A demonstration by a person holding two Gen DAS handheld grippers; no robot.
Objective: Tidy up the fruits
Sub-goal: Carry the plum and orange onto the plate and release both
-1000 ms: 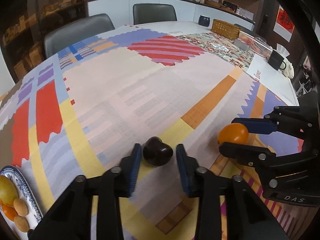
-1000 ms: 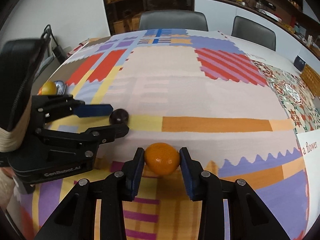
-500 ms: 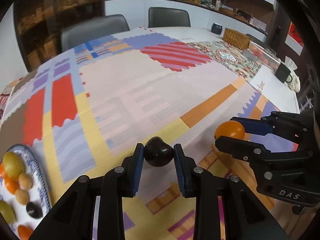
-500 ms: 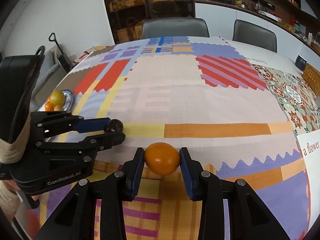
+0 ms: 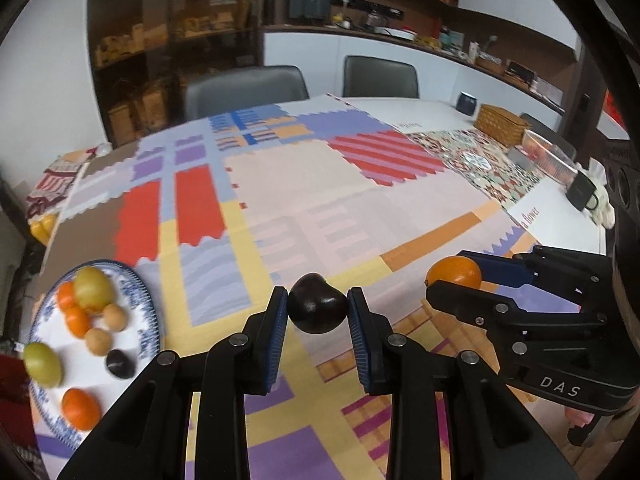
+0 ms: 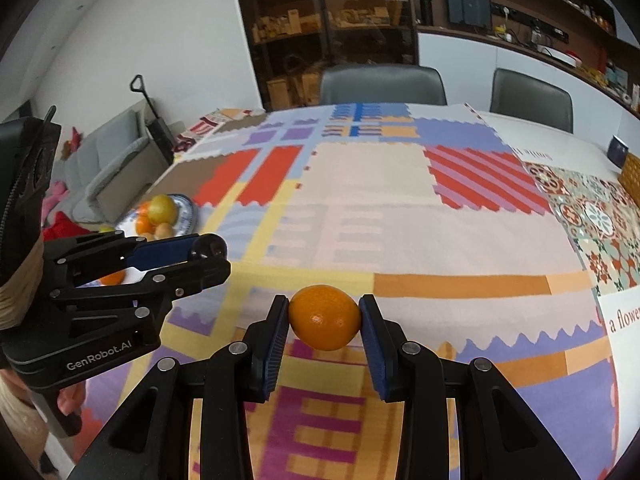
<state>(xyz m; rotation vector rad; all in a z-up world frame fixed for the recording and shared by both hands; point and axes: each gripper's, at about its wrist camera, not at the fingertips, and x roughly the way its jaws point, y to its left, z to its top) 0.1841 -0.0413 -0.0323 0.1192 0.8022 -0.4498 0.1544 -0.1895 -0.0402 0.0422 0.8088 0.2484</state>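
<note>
My left gripper (image 5: 317, 312) is shut on a dark plum (image 5: 316, 309) and holds it above the patchwork tablecloth. My right gripper (image 6: 324, 322) is shut on an orange (image 6: 324, 322) held above the cloth; it also shows in the left wrist view (image 5: 454, 272). A blue-rimmed white plate (image 5: 146, 300) at the lower left holds several fruits: oranges, yellow-green fruits, small tan fruits and a dark plum. The plate also shows in the right wrist view (image 6: 188, 210), behind my left gripper (image 6: 208, 254).
A wicker basket (image 5: 500, 124), a dark cup (image 5: 466, 102) and a clear container (image 5: 548, 154) stand at the table's far right. Two grey chairs (image 5: 248, 88) stand at the far edge. A sofa (image 6: 108, 168) is left of the table.
Both grippers have risen with their fruits, lifting the plum and orange off the cloth. The left gripper has closed on the plum, and the plate has come further into its view.
</note>
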